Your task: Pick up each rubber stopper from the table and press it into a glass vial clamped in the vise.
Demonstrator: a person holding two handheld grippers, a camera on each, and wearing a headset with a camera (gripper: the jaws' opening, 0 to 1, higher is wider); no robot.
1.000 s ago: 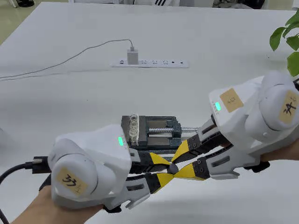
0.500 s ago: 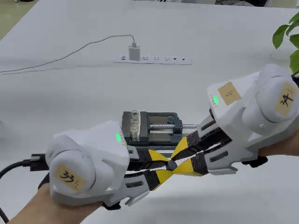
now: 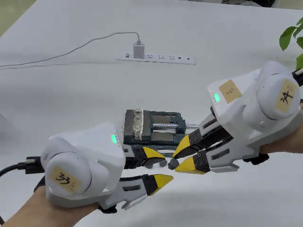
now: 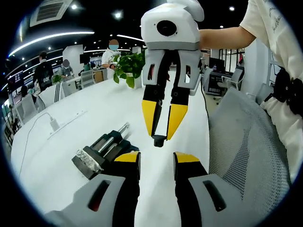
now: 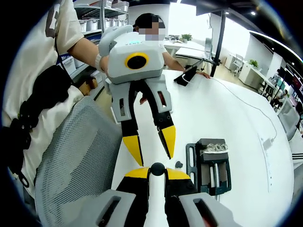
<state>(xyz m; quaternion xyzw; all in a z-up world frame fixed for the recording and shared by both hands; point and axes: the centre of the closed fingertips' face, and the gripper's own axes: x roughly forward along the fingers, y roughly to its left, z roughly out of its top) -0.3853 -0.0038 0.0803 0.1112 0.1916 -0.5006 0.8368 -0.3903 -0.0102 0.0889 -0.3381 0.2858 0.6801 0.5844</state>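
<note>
A dark vise (image 3: 154, 127) stands on the white table and clamps clear glass vials (image 3: 138, 124) at its left end. My right gripper (image 3: 173, 161) is shut on a small black rubber stopper (image 3: 173, 164), held just in front of the vise. In the right gripper view the stopper (image 5: 157, 167) sits between my own yellow tips. My left gripper (image 3: 168, 166) faces it tip to tip, open, its jaws either side of the stopper without touching. The left gripper view shows the right gripper (image 4: 159, 137) pinching the stopper (image 4: 158, 140). Another stopper (image 5: 178, 164) lies beside the vise (image 5: 210, 163).
A white power strip (image 3: 156, 57) with a charger (image 3: 138, 49) and its cable lies at the back of the table. Plant leaves (image 3: 293, 35) hang over the right edge. A grey mesh chair (image 5: 75, 156) stands at the table's near side.
My left gripper has opened and let go of the stopper, on which both grippers' tips met earlier. The right gripper keeps hold of it. The camera has shifted slightly.
</note>
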